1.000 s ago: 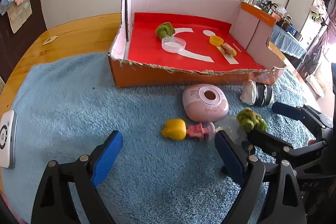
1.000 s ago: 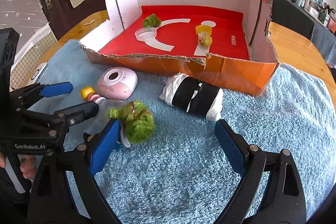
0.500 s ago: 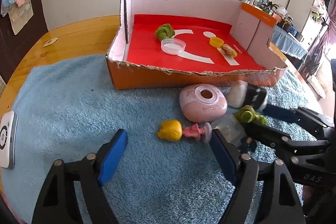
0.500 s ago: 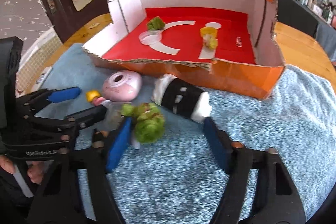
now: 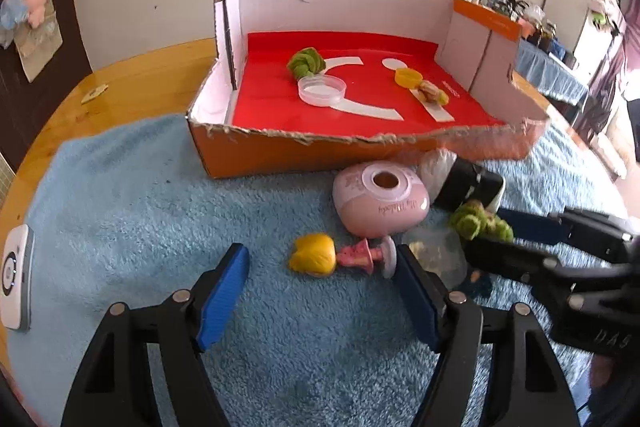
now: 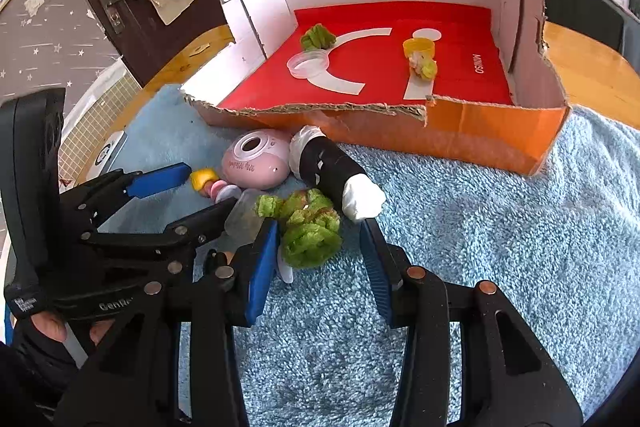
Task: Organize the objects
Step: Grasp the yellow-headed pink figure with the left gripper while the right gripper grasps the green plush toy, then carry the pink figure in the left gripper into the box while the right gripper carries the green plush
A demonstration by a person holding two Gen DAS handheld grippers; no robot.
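Observation:
On the blue towel lie a green fuzzy toy (image 6: 310, 227), a black-and-white roll (image 6: 334, 173), a pink round device (image 6: 256, 163), a yellow-and-pink toy (image 5: 332, 257) and a clear plastic piece (image 5: 438, 257). My right gripper (image 6: 320, 249) is open, its jaws on either side of the green toy (image 5: 478, 223), not closed on it. My left gripper (image 5: 320, 287) is open and empty, just in front of the yellow-and-pink toy (image 6: 210, 183). The orange cardboard box (image 5: 280, 155) with a red floor stands behind them.
Inside the box (image 6: 480, 143) lie a green fuzzy toy (image 5: 306, 63), a clear lid (image 5: 322, 93), a yellow cup (image 5: 408, 77) and a small figure (image 5: 432, 93). A white device (image 5: 16, 287) lies at the towel's left edge. The wooden table (image 5: 132, 79) surrounds the towel.
My right gripper has moved forward to the green toy and narrowed its jaws around it. My left gripper has moved forward towards the yellow-and-pink toy. The roll lies closer to the pink device.

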